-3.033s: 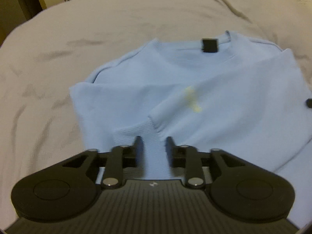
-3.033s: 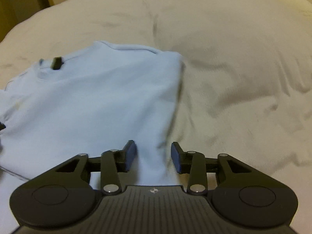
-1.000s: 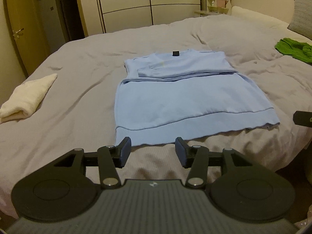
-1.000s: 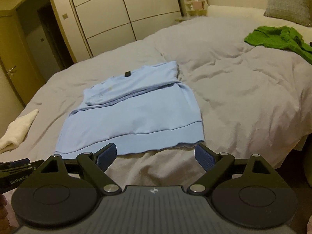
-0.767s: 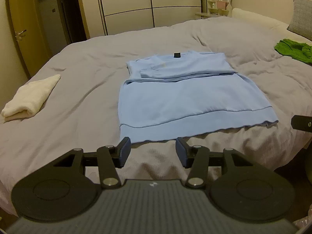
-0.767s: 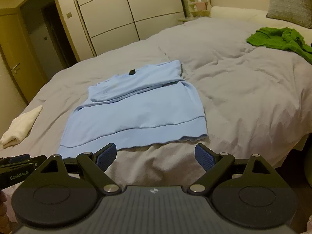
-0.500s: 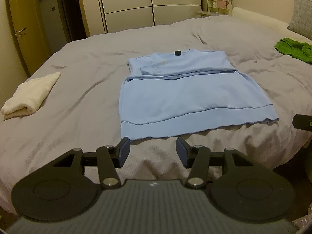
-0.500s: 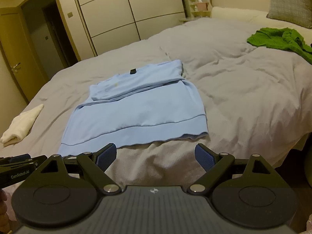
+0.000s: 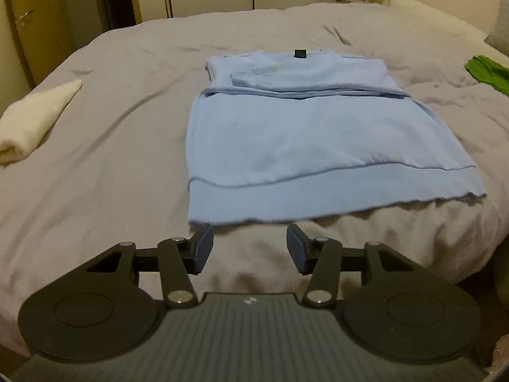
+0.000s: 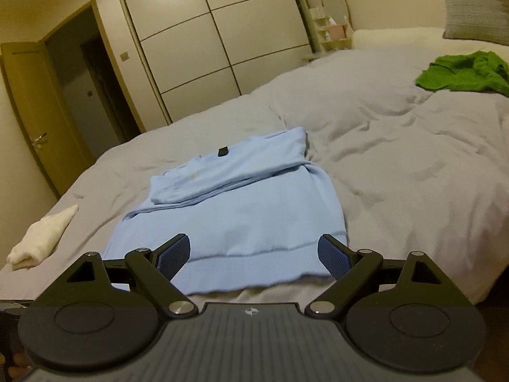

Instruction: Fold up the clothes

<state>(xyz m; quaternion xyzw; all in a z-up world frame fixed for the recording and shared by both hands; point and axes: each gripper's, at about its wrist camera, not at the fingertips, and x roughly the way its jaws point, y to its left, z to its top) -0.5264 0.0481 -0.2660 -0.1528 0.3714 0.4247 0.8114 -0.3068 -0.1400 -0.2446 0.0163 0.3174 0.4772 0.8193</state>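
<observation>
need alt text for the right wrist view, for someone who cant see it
A light blue sweater lies flat on a grey bed, sleeves folded across its chest, with the open right gripper empty just above its hem. A green garment lies far right, a folded white towel far left.

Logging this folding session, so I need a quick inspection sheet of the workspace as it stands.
Surface: grey duvet, wrinkled.
Job's things: light blue sweatshirt lying flat, sleeves folded across the chest, hem nearest the claws.
Clutter: cream folded towel at left; green garment at right.
Grippers: left claw open, empty; right claw open, empty.
Cables: nothing seen.
Surroundings: wardrobe doors, open wooden door.
</observation>
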